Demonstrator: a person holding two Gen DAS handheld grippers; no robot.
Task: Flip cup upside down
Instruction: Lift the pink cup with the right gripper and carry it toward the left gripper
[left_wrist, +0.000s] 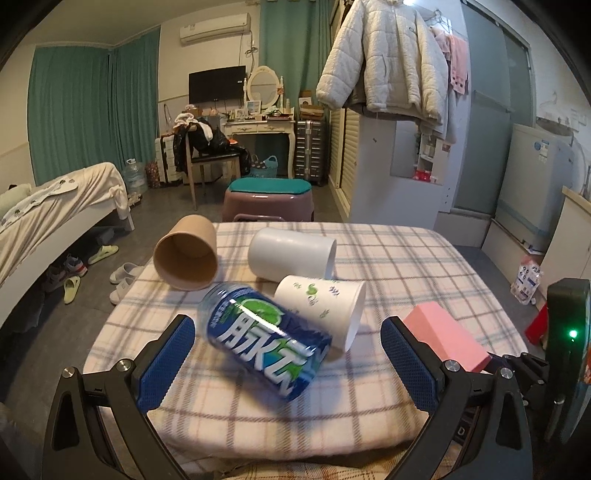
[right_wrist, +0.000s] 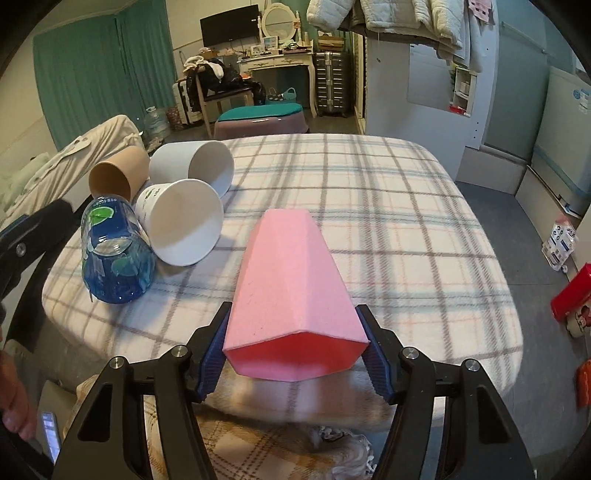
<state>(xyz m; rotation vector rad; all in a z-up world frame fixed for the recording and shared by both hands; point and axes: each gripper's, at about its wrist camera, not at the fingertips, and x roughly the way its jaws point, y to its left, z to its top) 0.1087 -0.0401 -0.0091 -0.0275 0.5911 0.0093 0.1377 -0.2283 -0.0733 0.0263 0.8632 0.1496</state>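
My right gripper (right_wrist: 295, 354) is shut on a pink faceted cup (right_wrist: 291, 288), held on its side with the open mouth toward the camera, over the table's near edge. The pink cup also shows in the left wrist view (left_wrist: 447, 339) at the right. My left gripper (left_wrist: 288, 354) is open, its blue pads either side of a blue clear cup (left_wrist: 266, 339) lying on its side. That blue cup shows in the right wrist view (right_wrist: 114, 254) too.
On the plaid-covered table (right_wrist: 388, 206) lie a white printed paper cup (left_wrist: 325, 310), a plain white cup (left_wrist: 291, 254) and a brown paper cup (left_wrist: 186, 253), all on their sides at the left. A stool (left_wrist: 269, 199) stands behind the table.
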